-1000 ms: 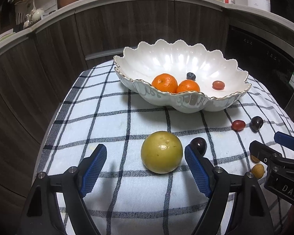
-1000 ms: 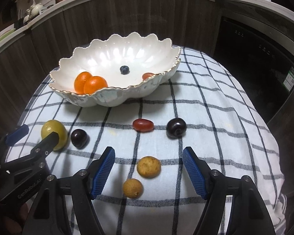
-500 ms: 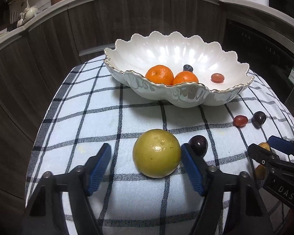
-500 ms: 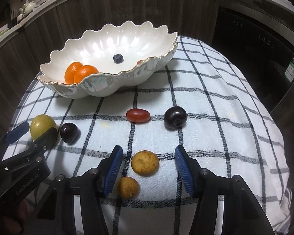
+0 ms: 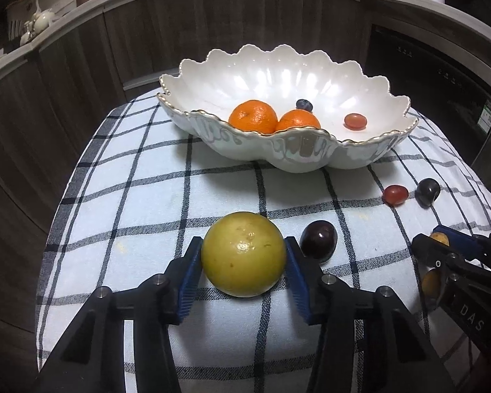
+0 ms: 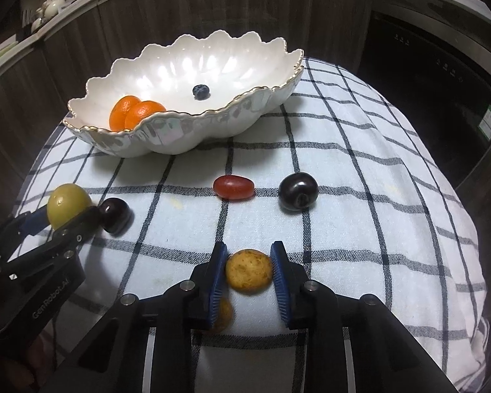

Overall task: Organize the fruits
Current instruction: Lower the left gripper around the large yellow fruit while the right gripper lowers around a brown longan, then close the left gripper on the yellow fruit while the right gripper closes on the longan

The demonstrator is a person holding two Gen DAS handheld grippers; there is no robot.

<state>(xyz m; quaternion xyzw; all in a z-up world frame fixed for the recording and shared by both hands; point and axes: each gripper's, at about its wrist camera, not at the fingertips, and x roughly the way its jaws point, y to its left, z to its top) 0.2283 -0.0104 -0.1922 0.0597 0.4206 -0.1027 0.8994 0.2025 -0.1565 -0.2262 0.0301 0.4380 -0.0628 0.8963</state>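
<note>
Currently the yellow-green fruit (image 5: 243,253) is clamped between the left gripper (image 5: 244,255) pads, the speckled fruit (image 6: 249,270) between the right gripper (image 6: 249,270) pads; both jaws have just been closing. Lifts should be kept vertical, then carried over the bowl (image 5: 311,160) rim.

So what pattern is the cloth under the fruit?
The cloth is white with a dark navy windowpane check, clearest in the right wrist view.
</note>
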